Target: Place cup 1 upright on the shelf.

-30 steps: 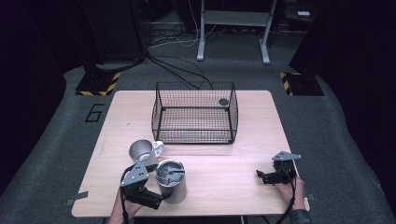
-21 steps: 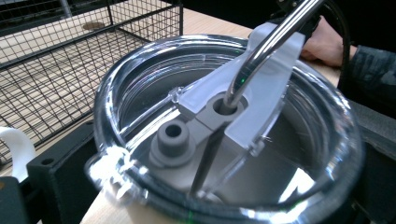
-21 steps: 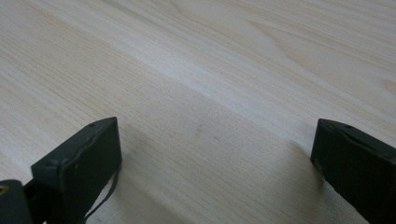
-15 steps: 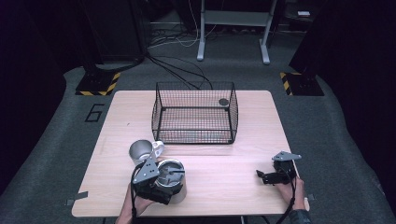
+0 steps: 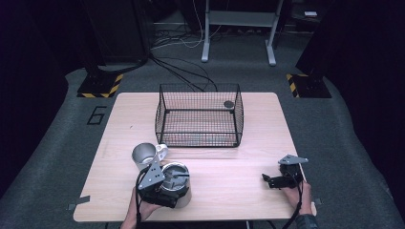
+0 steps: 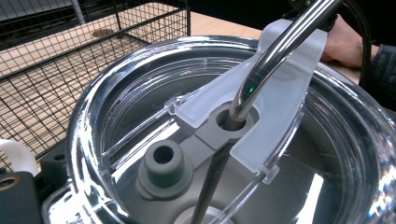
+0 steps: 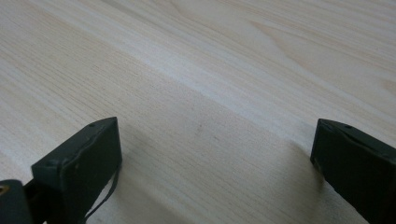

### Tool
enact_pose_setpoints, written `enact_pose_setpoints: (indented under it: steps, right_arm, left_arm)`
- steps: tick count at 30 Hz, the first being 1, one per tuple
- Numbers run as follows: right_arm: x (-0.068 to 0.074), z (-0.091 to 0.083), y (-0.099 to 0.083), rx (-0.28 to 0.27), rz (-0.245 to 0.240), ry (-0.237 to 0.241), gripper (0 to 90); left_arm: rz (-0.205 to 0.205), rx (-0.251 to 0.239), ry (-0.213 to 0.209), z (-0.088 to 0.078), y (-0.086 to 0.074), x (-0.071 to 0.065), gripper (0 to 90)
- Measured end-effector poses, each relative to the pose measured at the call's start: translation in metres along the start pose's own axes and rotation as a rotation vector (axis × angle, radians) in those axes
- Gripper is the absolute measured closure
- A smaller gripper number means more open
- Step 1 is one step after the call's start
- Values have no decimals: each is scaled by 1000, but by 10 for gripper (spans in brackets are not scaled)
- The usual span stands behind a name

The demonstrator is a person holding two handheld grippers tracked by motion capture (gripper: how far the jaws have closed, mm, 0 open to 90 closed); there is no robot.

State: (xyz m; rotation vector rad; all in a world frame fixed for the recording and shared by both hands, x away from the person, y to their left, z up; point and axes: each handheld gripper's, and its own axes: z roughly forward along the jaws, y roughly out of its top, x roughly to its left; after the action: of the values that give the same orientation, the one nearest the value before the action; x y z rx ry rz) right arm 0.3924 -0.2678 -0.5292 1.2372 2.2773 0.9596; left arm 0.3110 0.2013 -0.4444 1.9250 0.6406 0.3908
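The tumbler (image 5: 175, 188) stands near the table (image 5: 239, 200) front edge, bare wood between it and the basket (image 5: 199, 117), with the left gripper (image 5: 160, 188) now against it (grip unclear, moved in since earlier), while the right gripper (image 5: 277, 180) rests open near the right edge

I count two steel cups: one lidded tumbler (image 5: 175, 187) and one small mug (image 5: 145, 155). One wire basket (image 5: 199, 116), one straw (image 6: 275, 51).

clear tumbler lid (image 6: 140, 116) close up | metal straw (image 6: 275, 51) through slot | wire basket (image 6: 56, 60) behind
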Motion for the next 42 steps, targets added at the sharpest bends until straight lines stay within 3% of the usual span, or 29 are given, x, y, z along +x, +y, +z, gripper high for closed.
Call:
enact_pose_setpoints:
  steps: [6,14,31,42]
  right_arm:
    - [0,0,0,-1,0,-1,13]
    - [0,0,0,0,1,2,14]
    - [0,0,0,0,0,1,14]
    - [0,0,0,0,2,1,12]
  left_arm:
    - [-9,-19,4,-3,2,4,39]
    - [-17,-29,25,-11,18,11,39]
    - [6,-15,47,-11,60,25,39]
    - [3,-42,62,-9,83,37,39]
